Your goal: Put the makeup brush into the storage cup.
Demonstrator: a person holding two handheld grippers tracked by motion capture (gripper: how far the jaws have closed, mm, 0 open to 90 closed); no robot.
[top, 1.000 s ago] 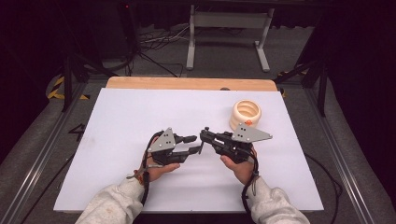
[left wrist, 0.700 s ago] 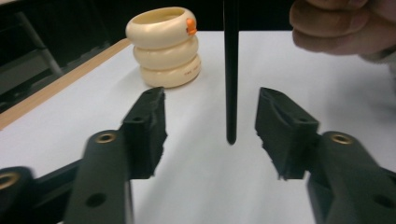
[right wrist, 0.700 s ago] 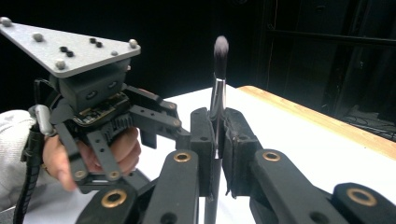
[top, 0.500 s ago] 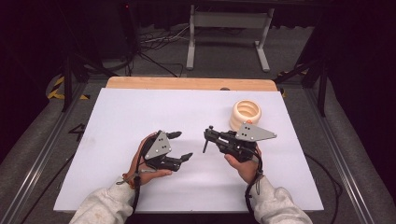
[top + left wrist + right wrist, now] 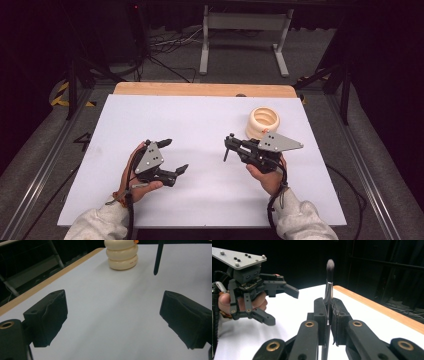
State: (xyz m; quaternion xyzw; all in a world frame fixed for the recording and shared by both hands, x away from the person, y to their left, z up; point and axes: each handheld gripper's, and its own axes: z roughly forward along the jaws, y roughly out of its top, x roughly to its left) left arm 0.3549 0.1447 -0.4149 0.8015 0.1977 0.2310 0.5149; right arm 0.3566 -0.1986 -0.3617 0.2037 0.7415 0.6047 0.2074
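Left gripper (image 5: 175, 156) jaws just opened wide, nothing between them, hovering over the white table (image 5: 200, 125). Right gripper (image 5: 229, 148) is clamped on a makeup brush (image 5: 329, 285), held upright above the table near the cream ringed holder (image 5: 263, 122).

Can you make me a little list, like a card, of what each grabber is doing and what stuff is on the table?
left gripper: jaws have just been opening, wide apart, nothing between them
right gripper: shut on the makeup brush
brush pose: upright, bristles on top
cream ringed holder: stands on the table, behind the right gripper
table: white top with a wooden far edge
gap: the two grippers are apart, not touching
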